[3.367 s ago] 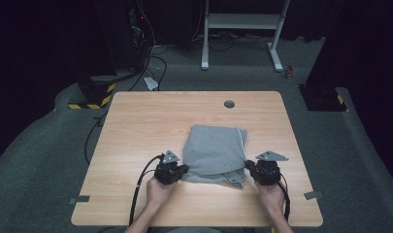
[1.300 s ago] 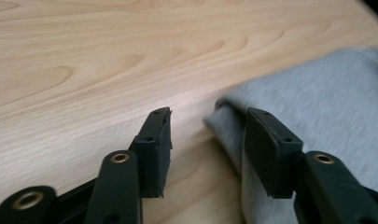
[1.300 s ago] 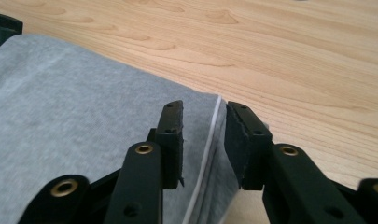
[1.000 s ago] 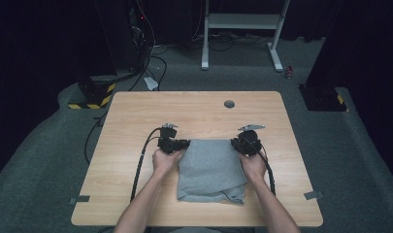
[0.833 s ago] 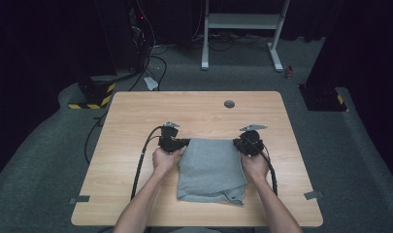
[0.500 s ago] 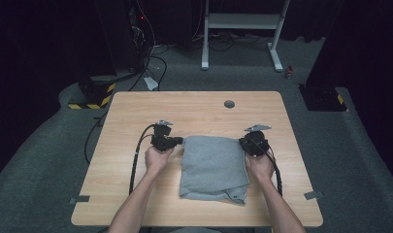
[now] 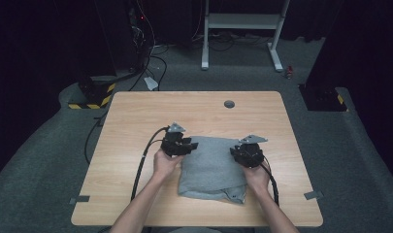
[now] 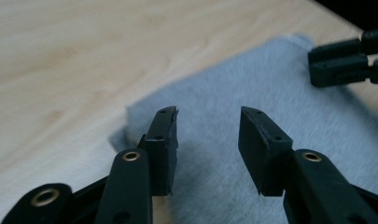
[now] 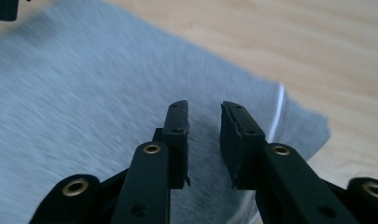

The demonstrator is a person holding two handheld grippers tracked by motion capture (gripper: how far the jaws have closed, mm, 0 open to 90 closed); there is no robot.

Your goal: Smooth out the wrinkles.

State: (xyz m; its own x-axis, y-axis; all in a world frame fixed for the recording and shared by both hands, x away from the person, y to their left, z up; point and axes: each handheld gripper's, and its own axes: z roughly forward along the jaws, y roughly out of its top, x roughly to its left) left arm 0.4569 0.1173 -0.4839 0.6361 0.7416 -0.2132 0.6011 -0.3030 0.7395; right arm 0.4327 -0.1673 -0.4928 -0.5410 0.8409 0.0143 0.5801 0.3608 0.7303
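The wooden table lies bare from nine o'clock round through twelve to three, with wide open room toward its far edge; a small round grommet sits near twelve. A folded grey cloth lies flat toward six o'clock of centre, its near edge close to the table's front edge. The left gripper sits at the cloth's ten-o'clock corner, jaws just opened and standing apart over the fabric, nothing pinched. The right gripper rests at the cloth's three-o'clock edge, jaws also just parted with a narrow gap, clear of the cloth beneath.
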